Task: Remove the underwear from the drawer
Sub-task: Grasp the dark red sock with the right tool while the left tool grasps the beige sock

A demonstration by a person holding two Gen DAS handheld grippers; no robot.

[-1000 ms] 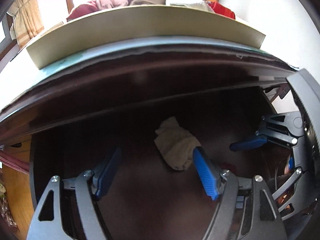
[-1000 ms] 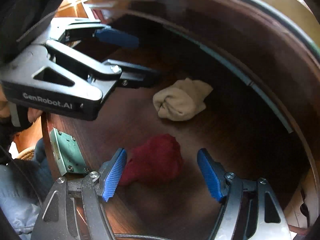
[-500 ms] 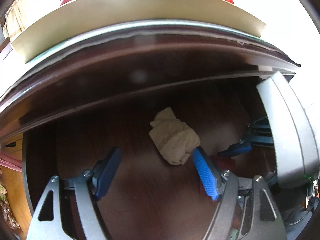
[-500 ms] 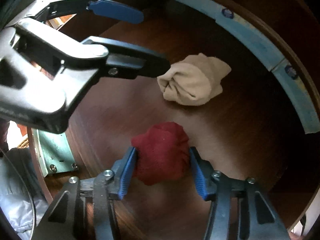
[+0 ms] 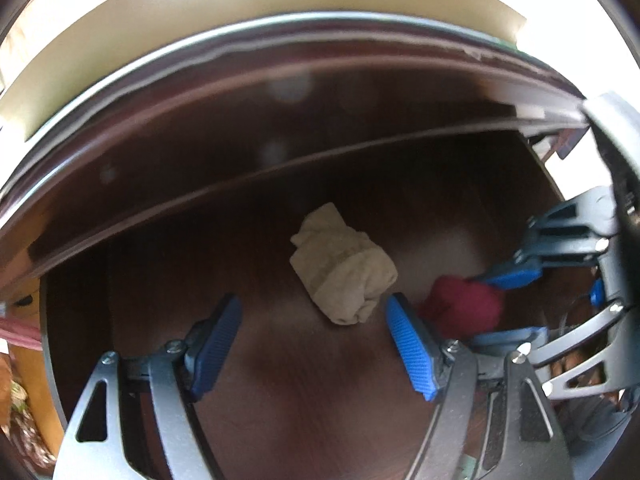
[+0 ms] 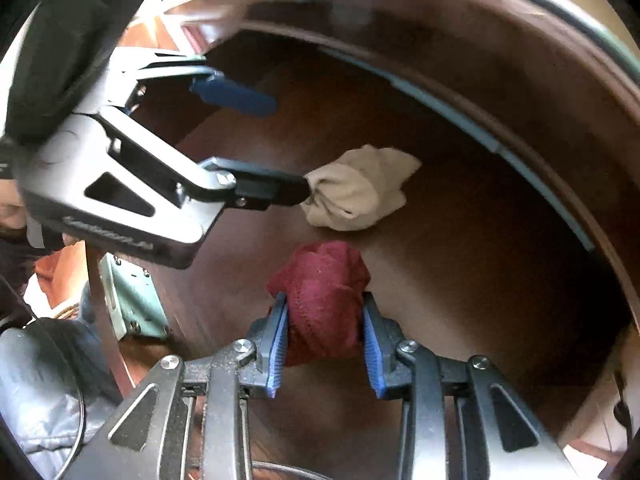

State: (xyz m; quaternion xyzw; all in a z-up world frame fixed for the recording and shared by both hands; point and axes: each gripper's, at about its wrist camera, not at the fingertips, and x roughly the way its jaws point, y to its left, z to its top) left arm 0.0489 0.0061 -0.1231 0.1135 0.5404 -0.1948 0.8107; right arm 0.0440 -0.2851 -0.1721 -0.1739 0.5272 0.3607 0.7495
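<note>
dark wood fills my left wrist view: the floor of the open drawer (image 5: pixel 280 400), with its far wall curving overhead. my left gripper (image 5: pixel 316 344) points steeply down into it, jaws spread wide with nothing between the blue pads. a cream bundle of underwear (image 5: pixel 344 268) lies on the drawer floor just ahead of them, nearer my right-hand pad but not touching it. further right, the red underwear (image 5: pixel 464 304) sits pinched in my right gripper (image 5: pixel 504 304), which reaches in from that side.

from my right wrist view, the right gripper (image 6: pixel 324 336) has just been closing and its blue pads (image 6: pixel 278 340) now press both sides of the red underwear (image 6: pixel 324 296), which bulges up between them over the drawer (image 6: pixel 460 264) floor. whether the bundle touches the wood i cannot tell. the cream bundle (image 6: pixel 360 190) lies beyond it, apart. my left gripper (image 6: pixel 268 148) comes in from the left, released, its nearer finger tip right at the edge of the cream bundle and the other finger well off it. a pale green metal bracket (image 6: pixel 134 300) is screwed to the drawer's near side.
</note>
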